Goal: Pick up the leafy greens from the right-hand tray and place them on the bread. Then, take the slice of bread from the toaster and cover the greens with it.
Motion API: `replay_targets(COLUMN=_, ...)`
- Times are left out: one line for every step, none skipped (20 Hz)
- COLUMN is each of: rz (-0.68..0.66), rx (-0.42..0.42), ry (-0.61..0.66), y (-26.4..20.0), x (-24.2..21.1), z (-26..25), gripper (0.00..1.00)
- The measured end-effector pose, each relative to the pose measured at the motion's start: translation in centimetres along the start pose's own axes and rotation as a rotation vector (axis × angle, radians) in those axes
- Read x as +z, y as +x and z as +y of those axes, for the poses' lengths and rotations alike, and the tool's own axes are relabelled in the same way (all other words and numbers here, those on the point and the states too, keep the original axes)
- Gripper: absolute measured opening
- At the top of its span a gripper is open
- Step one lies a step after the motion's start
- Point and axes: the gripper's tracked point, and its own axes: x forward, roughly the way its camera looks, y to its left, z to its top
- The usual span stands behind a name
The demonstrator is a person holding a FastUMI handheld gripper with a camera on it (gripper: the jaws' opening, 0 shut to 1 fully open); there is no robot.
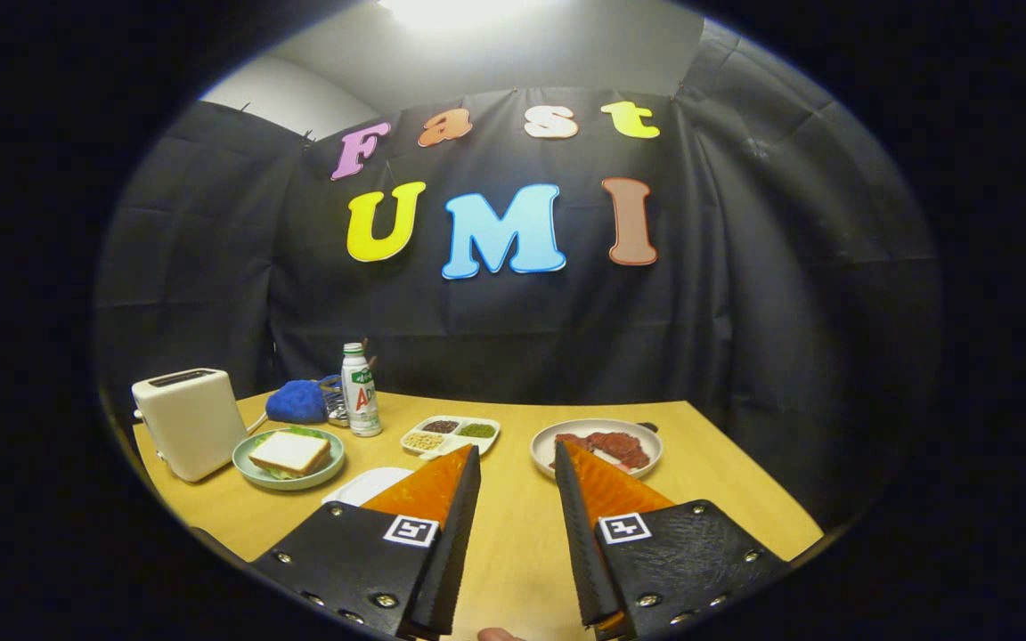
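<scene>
Pale green, the plate (250, 469) just beside the toaster (188, 420) on the wooden bench (513, 534) carries a slice of bread (290, 451) lying flat, and a fringe of leafy greens (304, 432) shows at the slice's far edge and under its near edge. So the greens appear to lie already covered by bread, which is how the task wants them at its close. Whether another slice lies below them cannot be told, since the top slice hides that. The toaster's slot looks dark, with no bread standing proud of it.

Well to the right of the toaster, past a small divided dish (451, 434) of grains, a round tray (549, 441) holds reddish slices; no greens are to be seen on it. By this the work looks done or all but done, with little left beyond perhaps squaring the top slice.

The slice is roughly square, so it has no strong long axis; it sits turned a little, one corner pointing toward the toaster and the opposite corner toward the divided dish.

The gripper (517, 463) hangs over the bench well away from the toaster, its fingers spread wide with only bare wood between them, gripping nothing.
</scene>
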Motion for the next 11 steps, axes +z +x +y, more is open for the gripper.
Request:
replay_targets(rz=-0.025, rx=-0.012, ry=-0.026, y=-0.4, x=0.3, z=-1.7, gripper=0.51)
replay_targets(rz=-0.043, rx=-0.008, ry=-0.033, y=-0.7, x=0.5, z=-3.2, gripper=0.51)
replay_targets(rz=-0.052, rx=-0.004, ry=-0.022, y=-1.0, x=0.6, z=-4.5, gripper=0.51)
replay_targets(rz=-0.039, rx=-0.013, ry=0.003, y=-1.1, x=0.2, z=-6.3, gripper=0.51)
replay_targets(rz=-0.027, rx=-0.027, ry=0.022, y=-1.1, x=-0.3, z=-8.2, gripper=0.51)
replay_targets(rz=-0.019, rx=-0.042, ry=0.037, y=-1.0, x=-0.6, z=-10.3, gripper=0.51)
replay_targets(rz=-0.027, rx=-0.056, ry=0.051, y=-0.9, x=-0.7, z=-12.3, gripper=0.51)
replay_targets(rz=-0.038, rx=-0.066, ry=0.05, y=-0.7, x=-0.7, z=-14.2, gripper=0.51)
replay_targets(rz=-0.034, rx=-0.076, ry=0.039, y=-0.5, x=-1.2, z=-15.8, gripper=0.51)
replay_targets(rz=-0.024, rx=-0.086, ry=0.021, y=-0.3, x=-2.2, z=-17.1, gripper=0.51)
replay_targets(rz=-0.023, rx=-0.097, ry=0.01, y=-0.2, x=-2.8, z=-18.4, gripper=0.51)
